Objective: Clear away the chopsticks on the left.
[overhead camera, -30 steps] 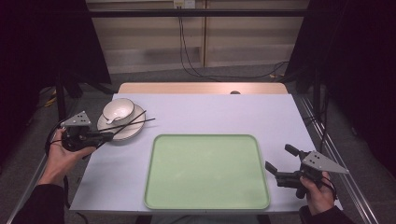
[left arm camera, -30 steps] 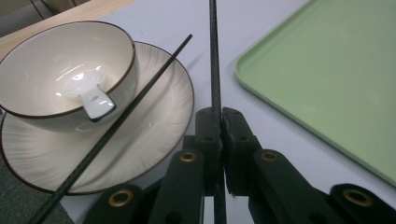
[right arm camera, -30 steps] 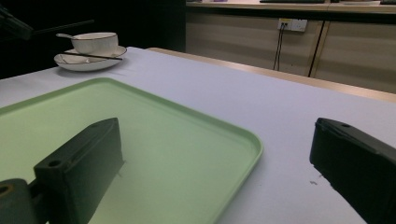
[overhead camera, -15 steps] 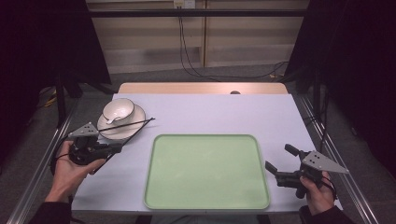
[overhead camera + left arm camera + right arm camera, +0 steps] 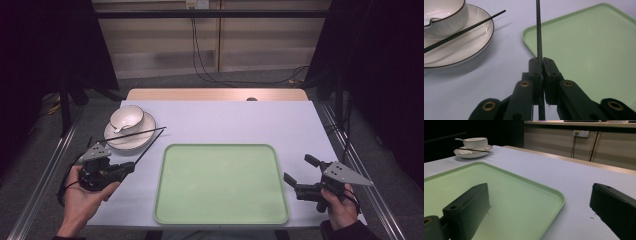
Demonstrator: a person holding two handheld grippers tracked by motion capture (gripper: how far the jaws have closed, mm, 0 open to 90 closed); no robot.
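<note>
One black chopstick (image 5: 539,30) is being pinched between the closed jaws of the left gripper (image 5: 125,170), its far end cut off in the left gripper view. The right gripper (image 5: 300,175) is being held agape beside the green tray (image 5: 220,220). A second chopstick (image 5: 137,133) is lying across the saucer (image 5: 145,137) on the pale tabletop (image 5: 240,120).

The green tray (image 5: 221,184) lies bare at centre. At ten o'clock a plate (image 5: 131,135) with bowl (image 5: 127,118) and chopstick (image 5: 137,134) blocks the tabletop (image 5: 235,120); twelve to three o'clock seems open.
</note>
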